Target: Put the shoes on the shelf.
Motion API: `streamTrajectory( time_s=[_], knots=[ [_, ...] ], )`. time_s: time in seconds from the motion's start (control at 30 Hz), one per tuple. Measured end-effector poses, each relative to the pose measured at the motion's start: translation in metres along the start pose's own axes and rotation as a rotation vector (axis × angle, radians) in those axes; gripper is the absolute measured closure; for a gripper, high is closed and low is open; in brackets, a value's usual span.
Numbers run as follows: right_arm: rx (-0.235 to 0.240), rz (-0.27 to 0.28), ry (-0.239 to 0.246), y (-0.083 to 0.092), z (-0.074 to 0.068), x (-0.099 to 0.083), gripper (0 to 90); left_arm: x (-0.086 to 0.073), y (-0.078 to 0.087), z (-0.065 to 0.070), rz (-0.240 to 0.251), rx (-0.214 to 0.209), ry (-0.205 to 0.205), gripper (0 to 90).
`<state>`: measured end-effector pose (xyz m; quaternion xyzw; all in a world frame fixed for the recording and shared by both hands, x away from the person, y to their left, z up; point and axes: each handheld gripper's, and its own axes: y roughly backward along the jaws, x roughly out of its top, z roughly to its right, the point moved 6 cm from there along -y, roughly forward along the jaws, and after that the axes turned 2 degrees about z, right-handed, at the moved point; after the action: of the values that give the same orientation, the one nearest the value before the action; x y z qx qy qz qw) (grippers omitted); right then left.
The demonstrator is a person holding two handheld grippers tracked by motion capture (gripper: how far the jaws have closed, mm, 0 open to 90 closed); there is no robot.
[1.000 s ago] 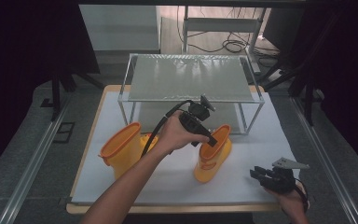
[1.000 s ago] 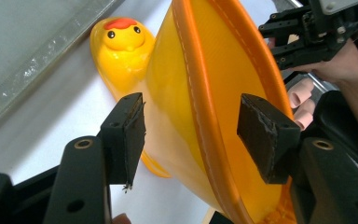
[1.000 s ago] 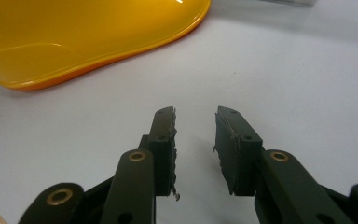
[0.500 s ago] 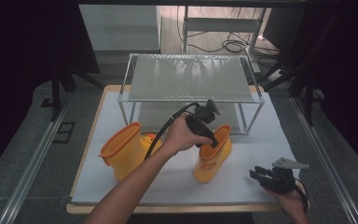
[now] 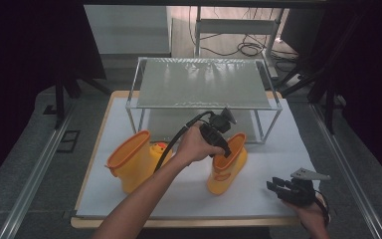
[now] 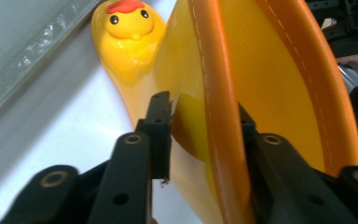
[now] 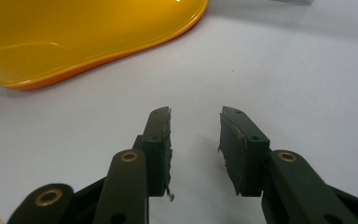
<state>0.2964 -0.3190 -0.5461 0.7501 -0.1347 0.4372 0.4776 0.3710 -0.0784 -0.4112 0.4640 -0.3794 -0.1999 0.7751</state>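
Boots are sitting on the white table in the high view: the left gripper is dipping into the top of the right-hand boot, while the other boot is lying off to its left and the wire shelf is standing just beyond it. The right gripper is resting low, well apart to the right of that boot. In the left gripper view, the jaws have just been closing and are straddling the boot's orange rim, one inside, one outside against the wall, with the duck face ahead. In the right gripper view, the right gripper's jaws are standing apart over bare table, nothing between them, the boot's sole lying ahead to the left.
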Motion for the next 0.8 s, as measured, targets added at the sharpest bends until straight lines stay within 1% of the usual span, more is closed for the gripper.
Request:
streamTrajectory(
  time_s=[0.1, 0.23, 0.33, 0.43, 0.6, 0.8],
  knots=[
    [0.000, 0.000, 0.000, 0.0000, -0.0003, 0.0000, 63.8, -0.0005, 0.0000, -0.0001, 0.001, -0.001, 0.000, 80.5],
    [0.001, 0.002, -0.002, 0.0002, 0.0000, 0.0001, 63.8, -0.0008, 0.0000, -0.0009, 0.004, 0.005, 0.001, 87.4],
    [0.000, 0.002, -0.002, 0.0001, 0.0003, -0.0001, 63.8, -0.0012, 0.0002, -0.0024, 0.011, -0.004, 0.005, 88.0],
    [0.000, 0.000, -0.004, 0.0001, 0.0005, -0.0004, 63.8, -0.0022, 0.0014, -0.0049, 0.027, -0.014, 0.019, 88.2],
    [-0.001, 0.000, 0.001, 0.0000, 0.0005, -0.0005, 63.8, -0.0027, 0.0033, -0.0073, 0.038, -0.007, 0.027, 88.3],
    [-0.002, 0.000, -0.003, 0.0006, 0.0011, -0.0005, 63.8, -0.0023, 0.0054, -0.0074, 0.049, -0.015, 0.029, 88.3]
  ],
)
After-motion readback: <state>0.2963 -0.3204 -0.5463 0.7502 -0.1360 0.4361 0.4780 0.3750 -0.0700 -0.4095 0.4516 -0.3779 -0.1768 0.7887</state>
